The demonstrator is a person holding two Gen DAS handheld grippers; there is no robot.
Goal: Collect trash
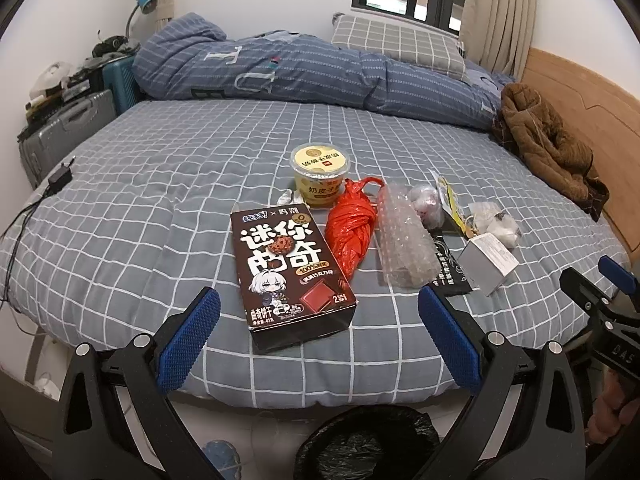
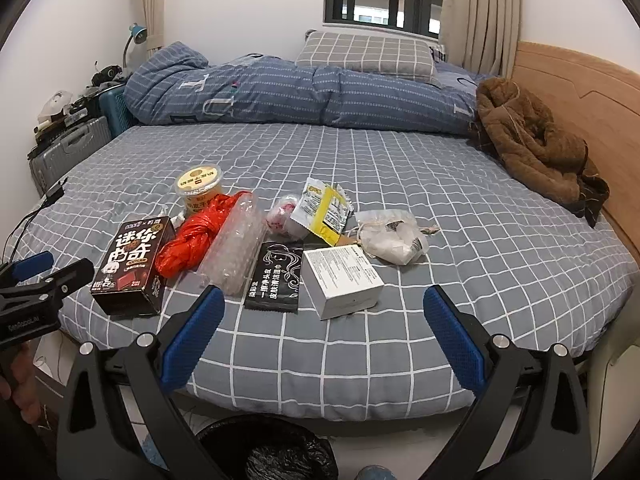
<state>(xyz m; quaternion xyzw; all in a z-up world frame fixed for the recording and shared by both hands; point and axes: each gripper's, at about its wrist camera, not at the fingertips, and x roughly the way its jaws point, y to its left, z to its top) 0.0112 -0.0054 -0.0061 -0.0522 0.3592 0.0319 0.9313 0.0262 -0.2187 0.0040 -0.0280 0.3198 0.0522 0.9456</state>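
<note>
— What is the bed sheet (image 2: 400, 200) made of?
— Matt woven cloth, lightly creased. The headboard (image 2: 580, 92) far right of both grippers looks like smooth pale wood.
— And the trash ahead of the fingers?
— The biscuit box (image 1: 288, 268) is printed cardboard with a slight sheen. The red bag (image 1: 352, 228) beside it is thin, crinkled, glossy plastic, and the bubble wrap (image 2: 236, 244) is clear and shiny. The white box (image 2: 340, 276) is smooth matt card.
— The finger pads (image 1: 188, 340)?
— Blue, knobbly rubber-like texture on matt black plastic arms.
</note>
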